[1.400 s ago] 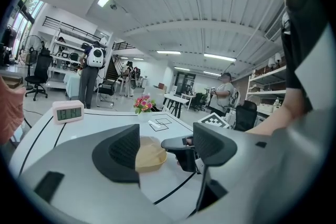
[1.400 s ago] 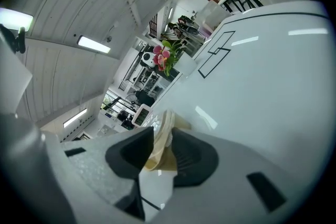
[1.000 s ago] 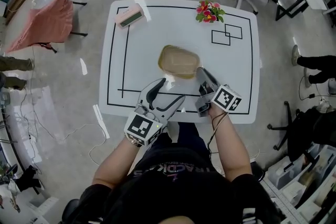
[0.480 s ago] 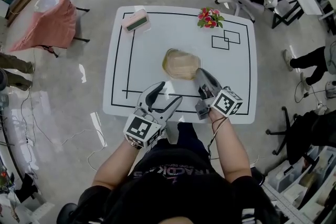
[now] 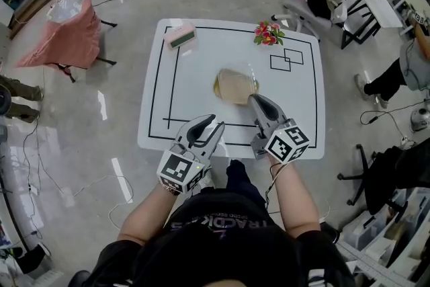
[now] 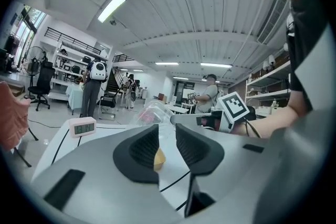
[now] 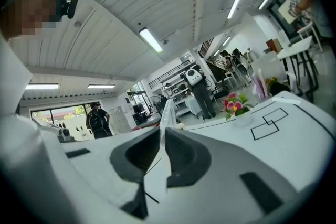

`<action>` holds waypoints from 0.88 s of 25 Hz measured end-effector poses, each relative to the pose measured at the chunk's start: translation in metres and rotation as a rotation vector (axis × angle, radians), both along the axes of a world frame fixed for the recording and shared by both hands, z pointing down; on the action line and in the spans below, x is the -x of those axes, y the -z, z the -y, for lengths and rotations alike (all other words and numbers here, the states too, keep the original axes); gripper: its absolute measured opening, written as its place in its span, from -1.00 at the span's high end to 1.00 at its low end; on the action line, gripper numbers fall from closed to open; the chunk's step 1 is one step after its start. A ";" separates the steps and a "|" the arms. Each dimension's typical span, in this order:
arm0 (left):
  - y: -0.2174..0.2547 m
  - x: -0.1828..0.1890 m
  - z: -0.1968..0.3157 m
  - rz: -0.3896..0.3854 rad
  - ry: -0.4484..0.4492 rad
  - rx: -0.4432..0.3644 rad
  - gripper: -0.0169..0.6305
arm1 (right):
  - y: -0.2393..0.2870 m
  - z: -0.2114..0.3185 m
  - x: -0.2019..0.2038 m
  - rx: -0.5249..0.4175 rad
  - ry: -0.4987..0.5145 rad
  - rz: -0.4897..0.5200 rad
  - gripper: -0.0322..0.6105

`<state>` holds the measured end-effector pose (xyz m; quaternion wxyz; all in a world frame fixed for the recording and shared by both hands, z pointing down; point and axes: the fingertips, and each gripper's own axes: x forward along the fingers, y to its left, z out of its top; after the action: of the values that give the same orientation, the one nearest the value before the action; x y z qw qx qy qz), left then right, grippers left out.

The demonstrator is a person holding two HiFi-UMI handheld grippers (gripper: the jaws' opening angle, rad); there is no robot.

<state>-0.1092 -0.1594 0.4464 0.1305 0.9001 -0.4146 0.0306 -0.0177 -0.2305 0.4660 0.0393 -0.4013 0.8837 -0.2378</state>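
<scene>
A clear plastic bag (image 5: 236, 85) with a flat tan piece of food inside hangs above the white table (image 5: 195, 84). My right gripper (image 5: 254, 100) is shut on the bag's near right edge, and the thin film (image 7: 166, 110) rises from between its jaws (image 7: 161, 135). My left gripper (image 5: 211, 126) sits lower left of the bag. Its jaws (image 6: 166, 131) stand nearly together on the clear film (image 6: 152, 113), with the tan food (image 6: 158, 159) showing low in the gap. The right gripper's marker cube (image 6: 234, 107) shows just beyond.
A pink digital clock (image 5: 180, 36) sits at the table's far left corner and a small pot of pink flowers (image 5: 268, 32) at the far right, by two drawn black squares (image 5: 287, 59). A pink-draped chair (image 5: 64, 33) stands left, and people stand around the room.
The left jaws, wide around the tan food before, have come nearly together on the film. The bag has risen off the table, and both grippers have tilted upward.
</scene>
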 end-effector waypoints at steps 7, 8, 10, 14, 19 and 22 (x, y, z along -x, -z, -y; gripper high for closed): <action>0.017 0.017 -0.019 -0.007 0.006 -0.034 0.93 | 0.046 -0.035 0.017 -0.129 0.007 -0.060 0.79; 0.019 0.019 -0.022 -0.006 0.004 -0.040 0.93 | 0.053 -0.041 0.019 -0.148 0.004 -0.068 0.79; 0.024 0.023 -0.028 -0.003 0.001 -0.050 0.93 | 0.065 -0.053 0.022 -0.190 -0.004 -0.092 0.79; 0.030 0.031 -0.037 0.006 -0.010 -0.066 0.93 | 0.085 -0.076 0.025 -0.255 -0.025 -0.144 0.79; 0.037 0.030 -0.046 0.003 -0.029 -0.078 0.93 | 0.098 -0.099 0.013 -0.277 -0.064 -0.158 0.79; 0.038 0.019 -0.052 0.002 -0.045 -0.074 0.93 | 0.104 -0.110 -0.003 -0.280 -0.088 -0.164 0.79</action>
<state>-0.1284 -0.1070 0.4079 0.0960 0.9134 -0.3951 0.0192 -0.0150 -0.1206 0.3621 0.0329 -0.4485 0.8899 -0.0768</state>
